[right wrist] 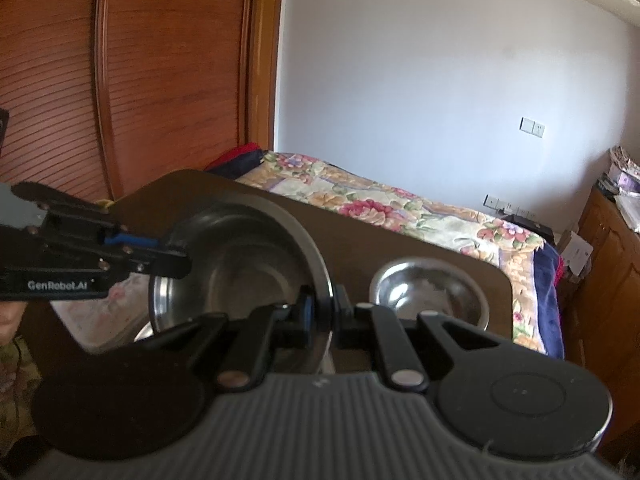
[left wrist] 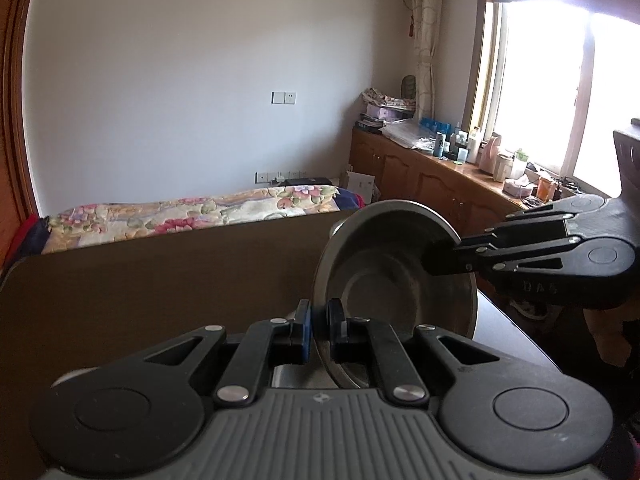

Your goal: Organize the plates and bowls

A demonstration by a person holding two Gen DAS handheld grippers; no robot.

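Note:
A large steel bowl (left wrist: 384, 288) hangs tilted above the dark brown table (left wrist: 140, 288), held by its rim from two sides. My left gripper (left wrist: 319, 322) is shut on the near rim, blue pads either side of it. My right gripper (left wrist: 434, 258) reaches in from the right and clamps the opposite rim. In the right wrist view the same bowl (right wrist: 240, 264) sits between my right gripper (right wrist: 323, 307), shut on its rim, and my left gripper (right wrist: 176, 260) coming in from the left. A smaller steel bowl (right wrist: 428, 292) stands on the table (right wrist: 400, 248) to the right.
A bed with a floral blanket (left wrist: 192, 216) lies behind the table. A wooden cabinet (left wrist: 420, 176) cluttered with bottles and boxes runs under the window on the right. A wooden wardrobe door (right wrist: 120, 80) stands to the left. Something pale and floral (right wrist: 100, 312) shows below the held bowl.

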